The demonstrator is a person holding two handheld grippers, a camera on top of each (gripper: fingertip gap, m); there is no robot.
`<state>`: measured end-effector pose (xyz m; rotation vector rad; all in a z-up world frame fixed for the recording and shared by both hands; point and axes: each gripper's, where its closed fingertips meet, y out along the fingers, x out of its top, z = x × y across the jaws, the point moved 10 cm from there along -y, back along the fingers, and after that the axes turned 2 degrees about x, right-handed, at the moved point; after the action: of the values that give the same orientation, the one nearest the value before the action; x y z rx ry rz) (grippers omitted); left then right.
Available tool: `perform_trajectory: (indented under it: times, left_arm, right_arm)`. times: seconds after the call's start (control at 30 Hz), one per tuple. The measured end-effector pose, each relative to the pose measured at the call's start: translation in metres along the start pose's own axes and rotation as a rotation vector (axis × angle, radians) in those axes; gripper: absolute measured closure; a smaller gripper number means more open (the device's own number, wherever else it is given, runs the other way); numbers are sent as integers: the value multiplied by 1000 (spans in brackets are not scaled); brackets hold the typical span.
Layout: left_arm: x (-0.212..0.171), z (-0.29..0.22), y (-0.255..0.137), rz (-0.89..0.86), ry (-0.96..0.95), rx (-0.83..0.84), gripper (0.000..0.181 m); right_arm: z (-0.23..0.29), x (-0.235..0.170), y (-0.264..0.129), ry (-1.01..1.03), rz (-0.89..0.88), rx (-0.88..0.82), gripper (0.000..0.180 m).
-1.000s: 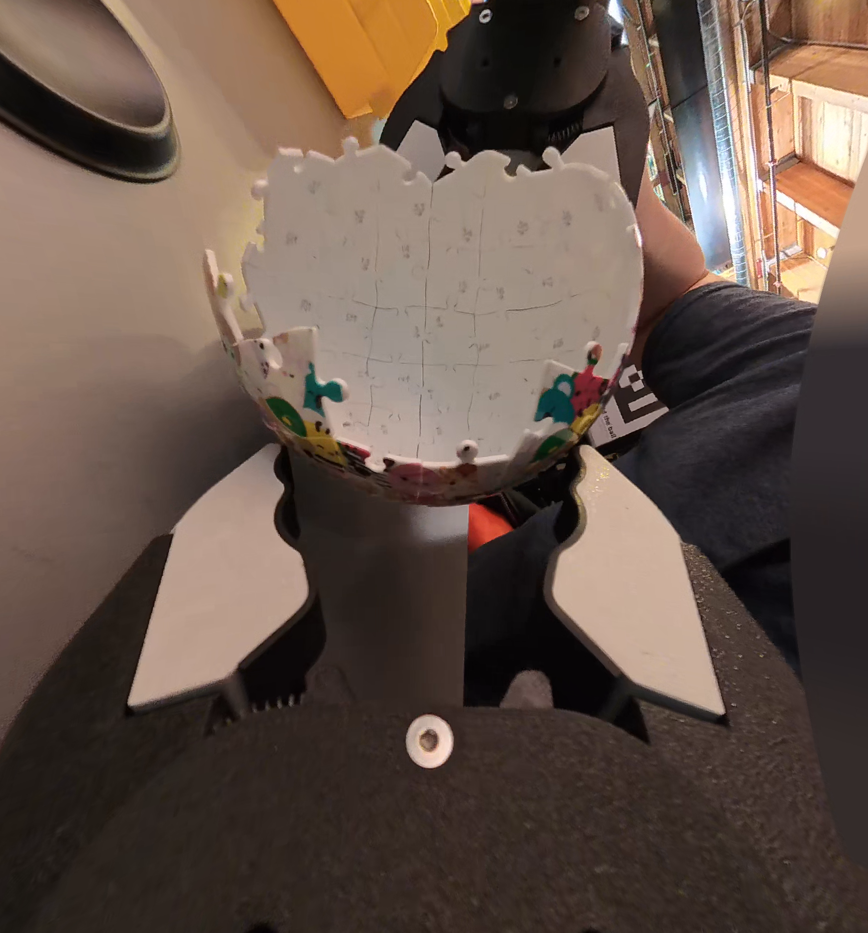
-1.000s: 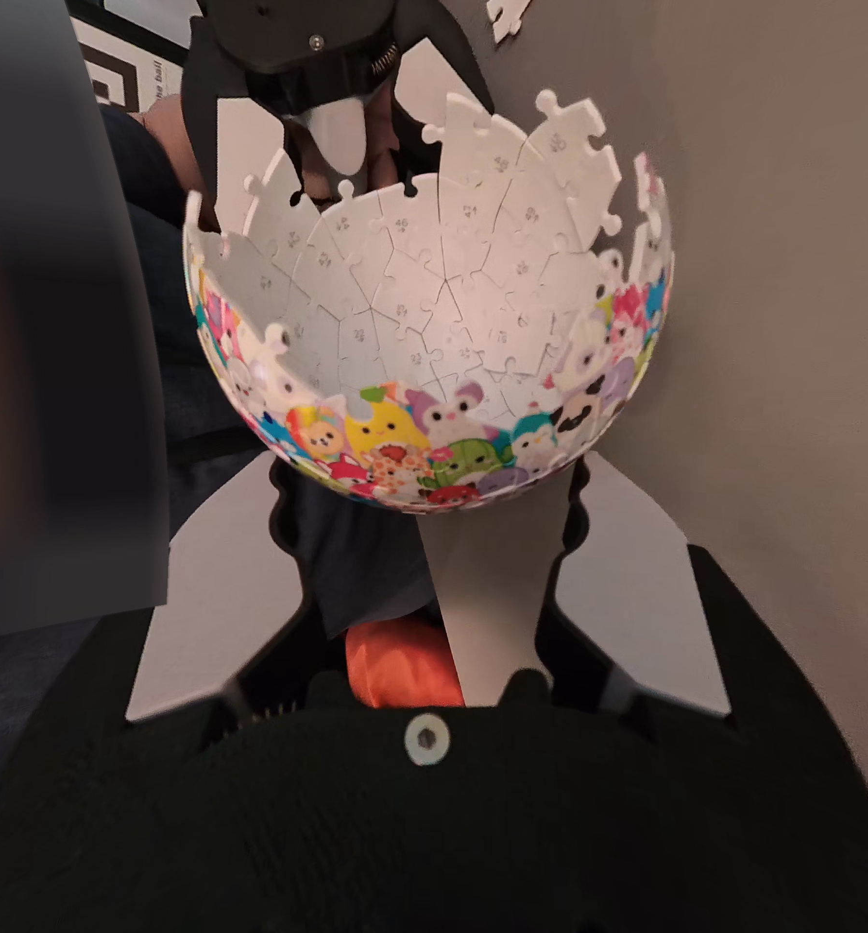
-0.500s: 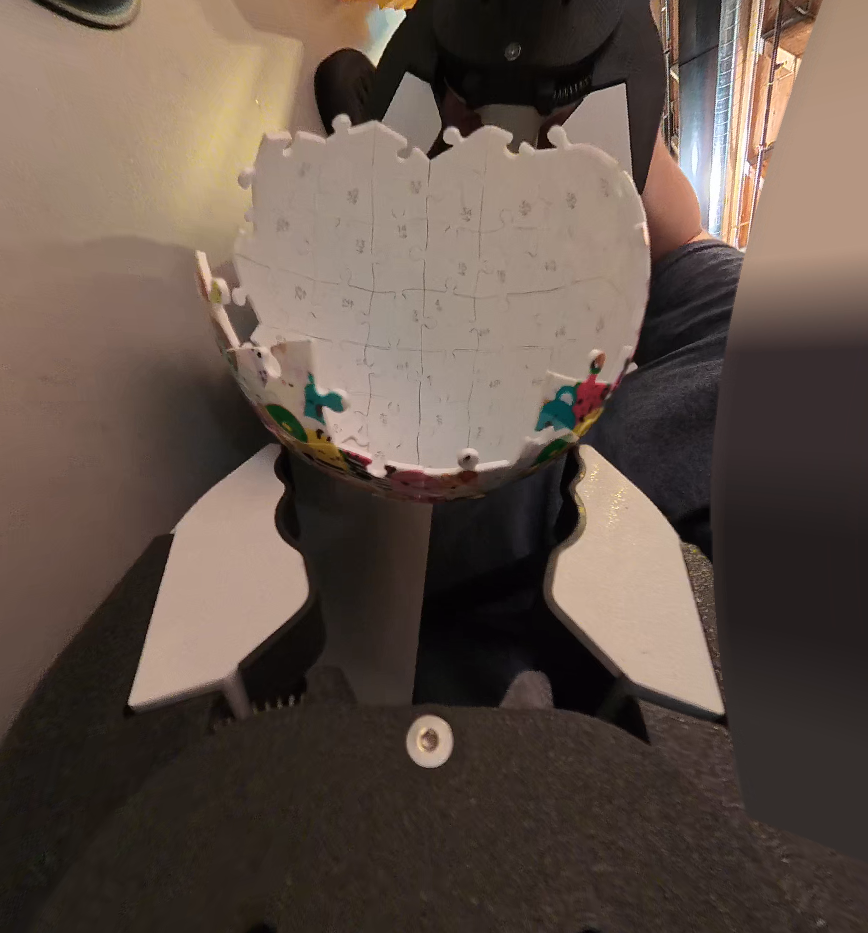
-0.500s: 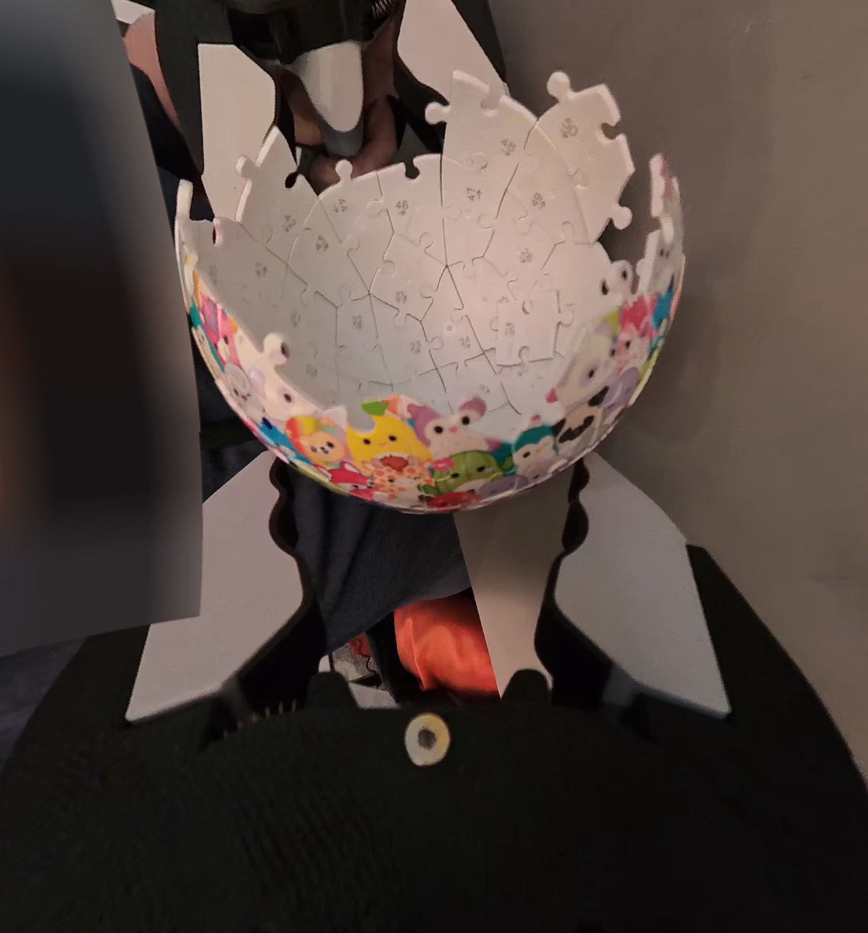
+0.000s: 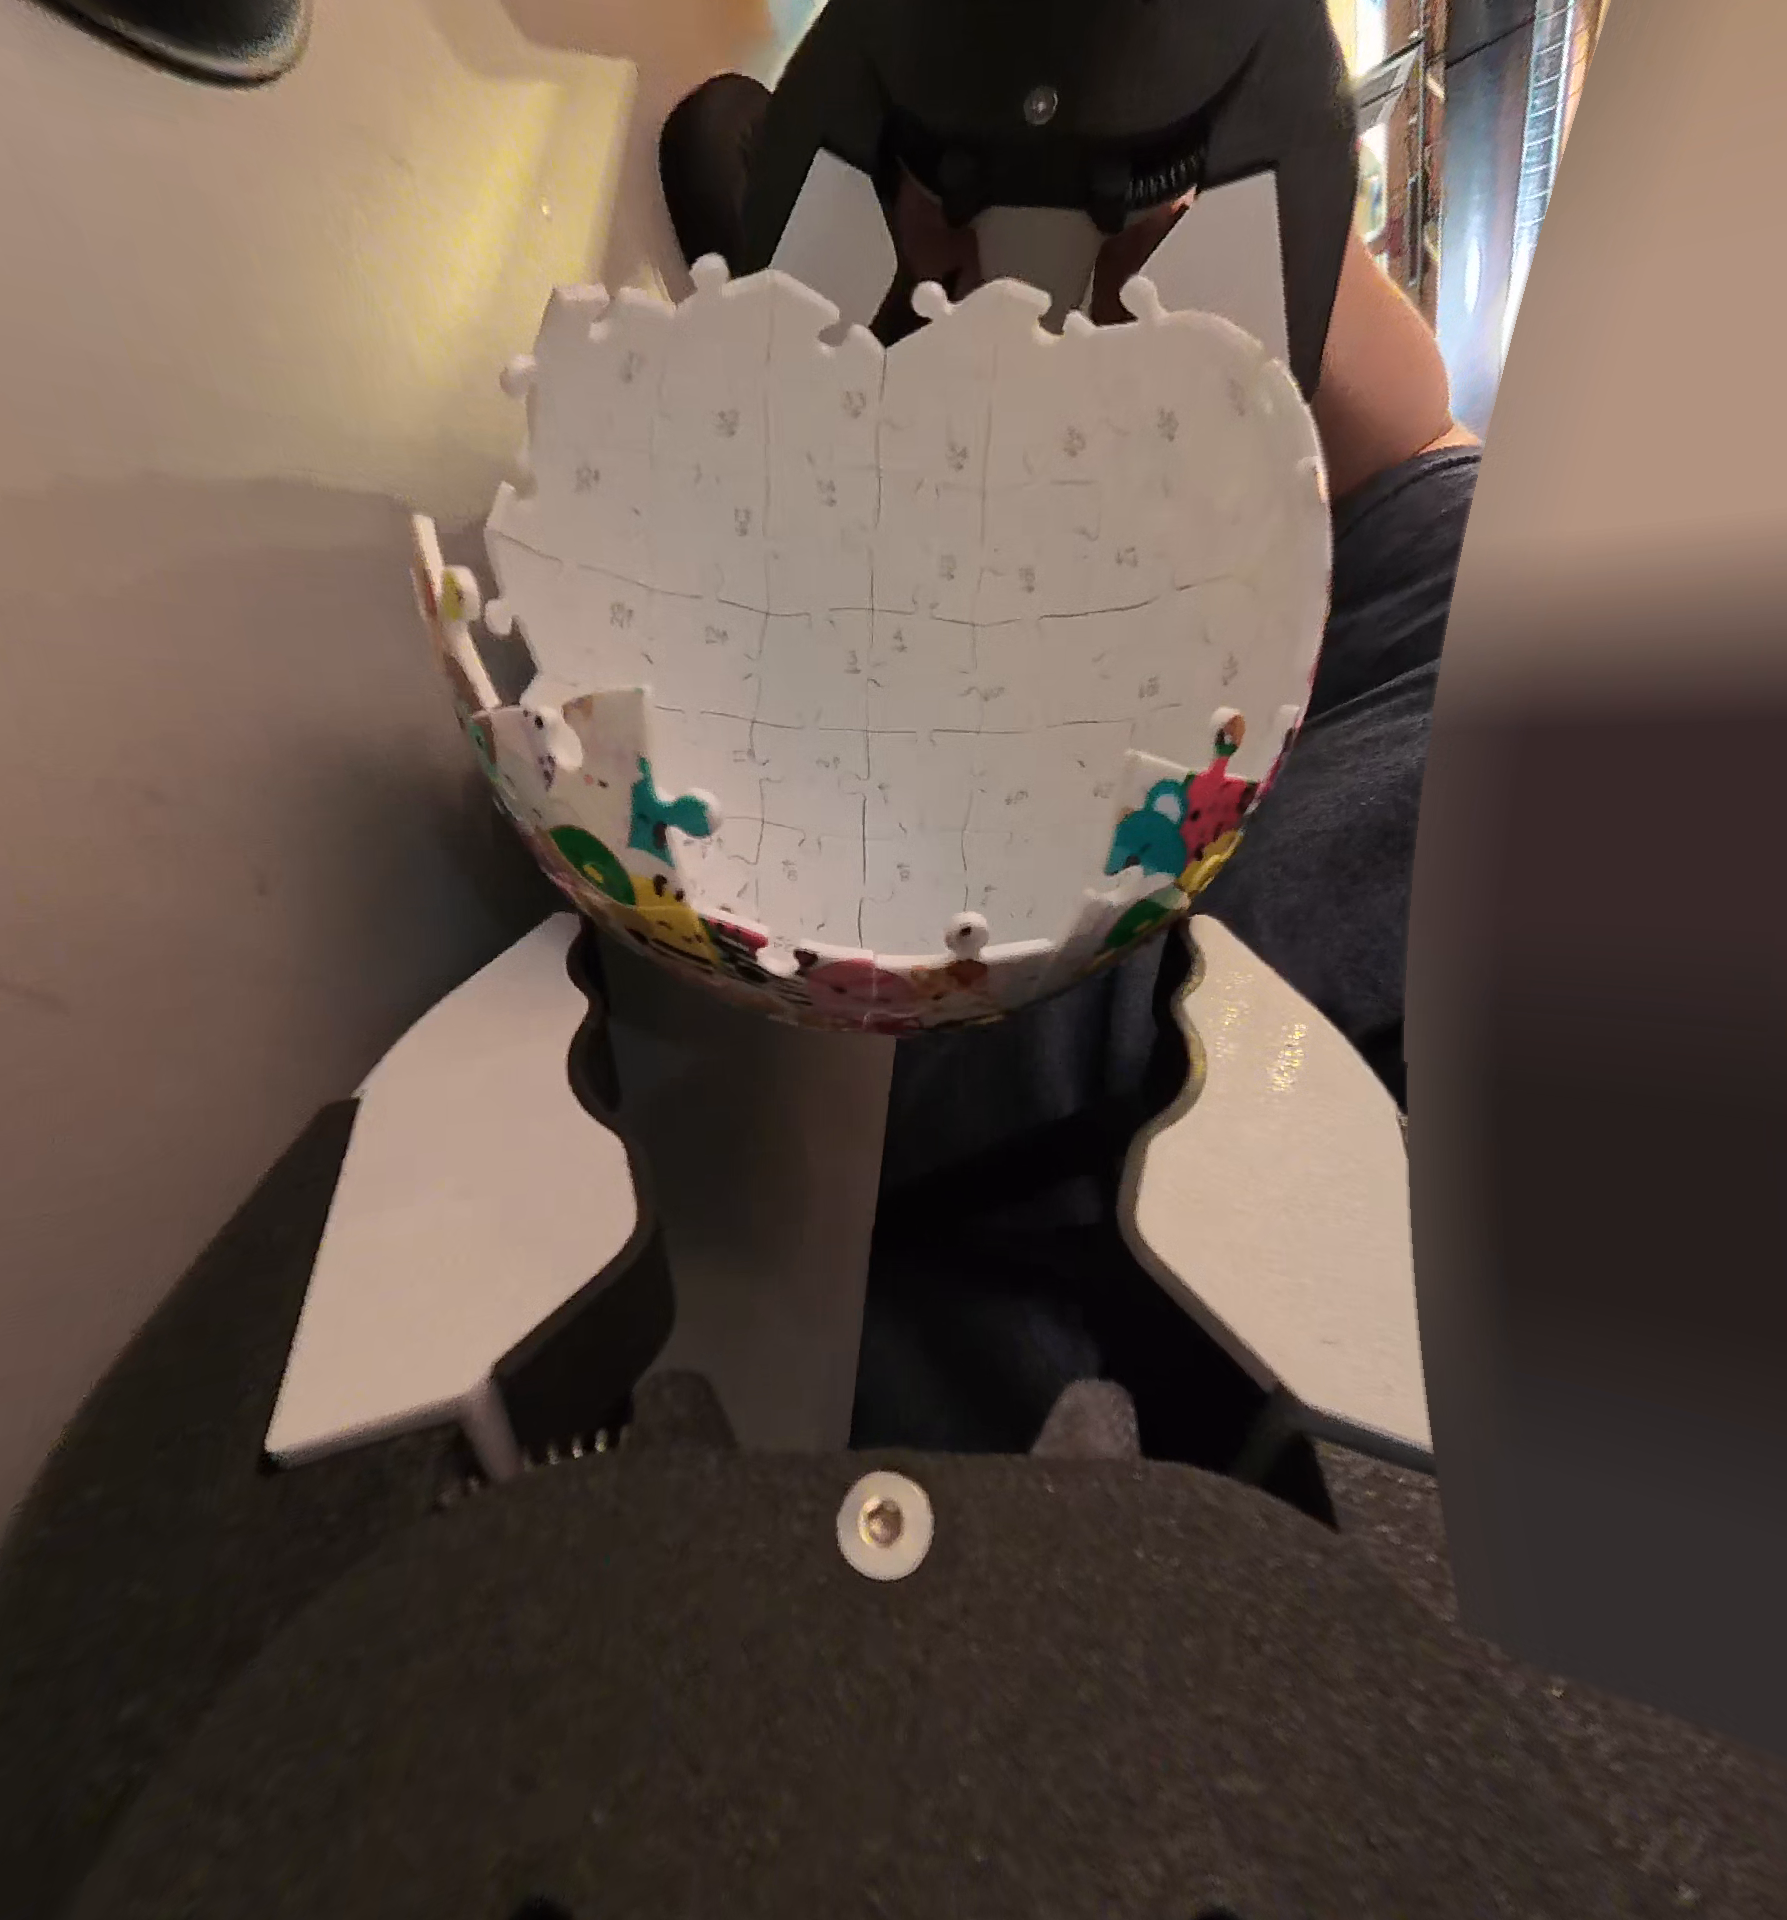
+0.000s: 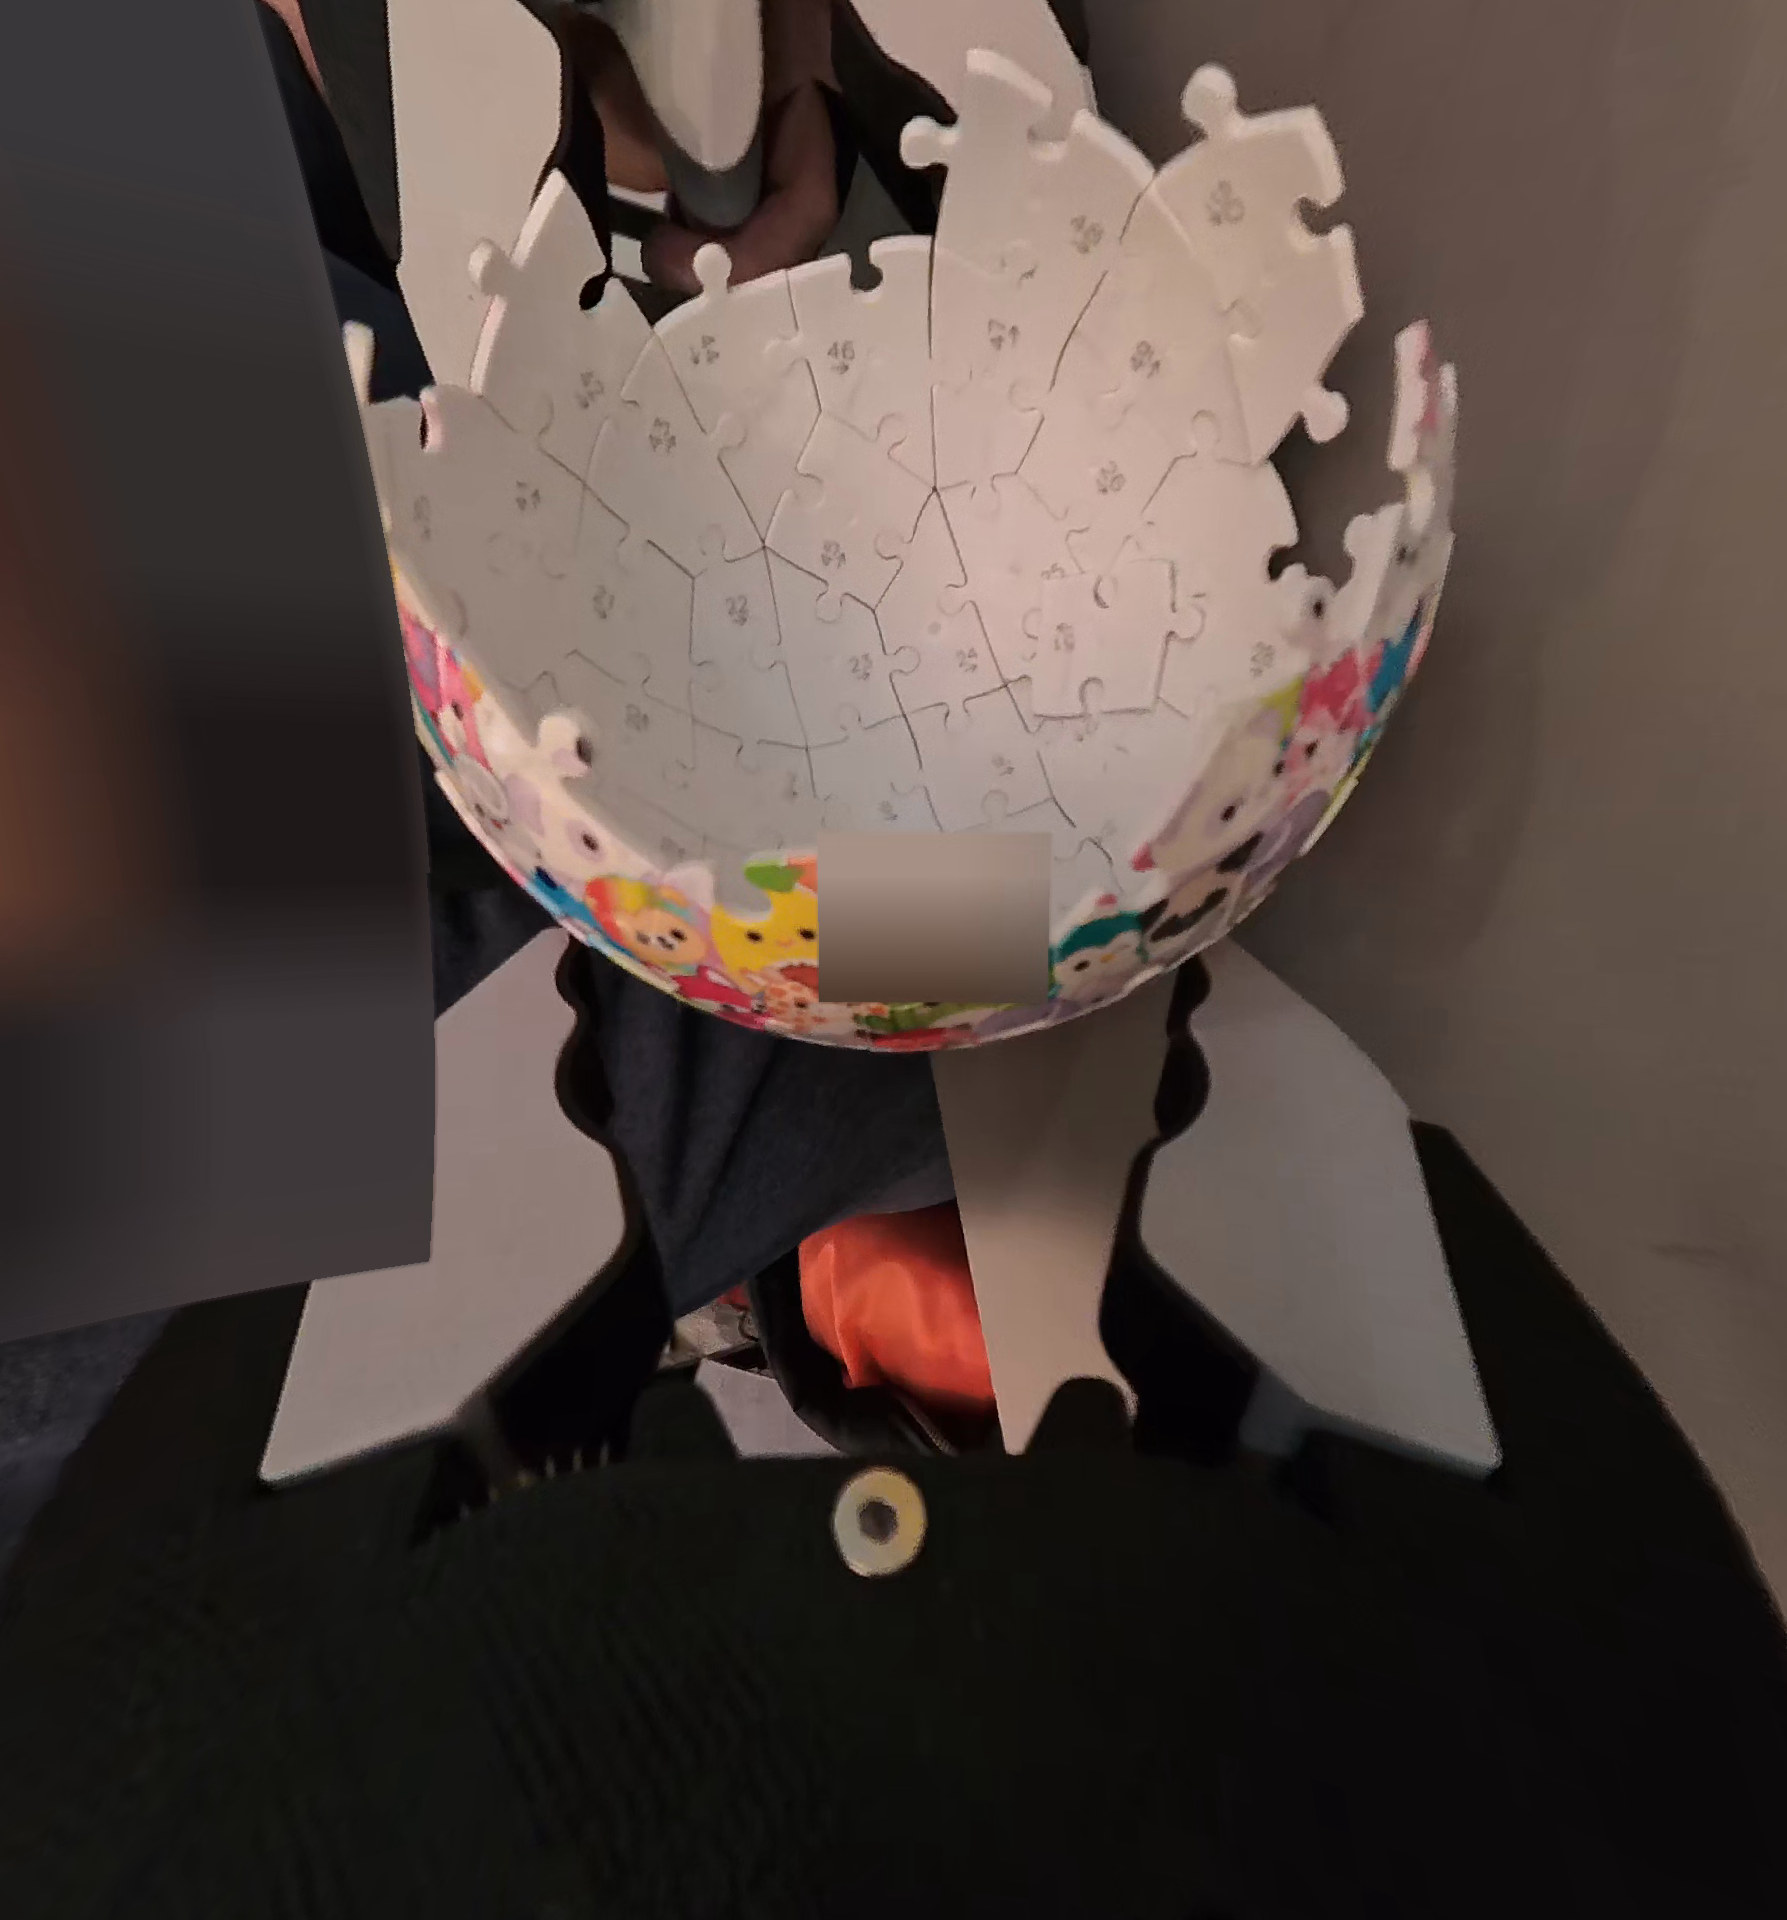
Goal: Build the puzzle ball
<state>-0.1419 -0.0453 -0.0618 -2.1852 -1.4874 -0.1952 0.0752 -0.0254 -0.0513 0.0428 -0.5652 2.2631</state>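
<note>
A half-built puzzle ball (image 5: pixel 899 623) is a bowl-shaped shell, white inside with bright cartoon animals outside. It is held in the air between both grippers. My left gripper (image 5: pixel 878 935) clasps its near lower part, with a fingertip against each side. The right gripper (image 5: pixel 1034 239) shows behind the far rim. In the right wrist view, the shell (image 6: pixel 868 582) sits the same way in my right gripper (image 6: pixel 878 966), with the left gripper (image 6: pixel 723 156) beyond it. One white piece (image 6: pixel 1107 644) lies slightly raised on the inner wall.
The grey table surface (image 5: pixel 141 727) fills the left side of the left wrist view and the right side of the right wrist view (image 6: pixel 1647 623). A dark round object (image 5: pixel 193 31) is at the top left. A person's dark sleeve (image 5: pixel 1388 623) and something orange (image 6: pixel 889 1309) are close behind. Tip to tip, the grippers are about 8 centimetres apart.
Both grippers turned together with the shell still between them. The yellow bin left the left wrist view and the dark round object slid to its top edge. The shell looks slightly larger in the right wrist view.
</note>
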Motion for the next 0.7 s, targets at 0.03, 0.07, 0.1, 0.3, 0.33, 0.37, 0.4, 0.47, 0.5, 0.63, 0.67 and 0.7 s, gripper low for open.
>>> perform_trajectory:
  times: [0.03,0.07,0.1,0.3,0.33,0.37,0.4,0.47,0.5,0.63,0.67,0.7]
  left_arm:
    - [1,-1,0,3,11,4,81]
    - [2,-1,-1,4,19,8,81]
    - [3,-1,-1,2,26,11,81]
    - [5,0,0,10,107,49,81]
    - [5,0,0,11,124,60,81]
    - [6,1,0,9,146,71,81]
    - [6,2,0,7,164,81,81]
    - [7,3,0,7,175,85,81]
    - [7,4,0,3,175,83,81]
    - [7,3,1,-5,180,88,81]
    - [7,3,1,-3,187,92,81]
    - [8,2,1,-5,198,98,82]
  right_arm:
    - [1,0,0,-9,2,-6,74]
    - [2,0,-1,-15,4,-12,74]
    - [2,0,-1,-21,5,-18,74]
    - [2,2,-5,-96,-20,-82,74]
    - [2,2,-6,-116,-33,-97,74]
    - [2,3,-7,-140,-44,-112,74]
    - [1,3,-8,-160,-57,-127,75]
    - [1,4,-10,-191,-90,-143,75]
    - [1,4,-11,-197,-100,-147,75]
    - [1,3,-12,-218,-99,-166,75]
    - [1,2,-11,-225,-91,-172,75]
    - [2,2,-10,-231,-84,-180,75]
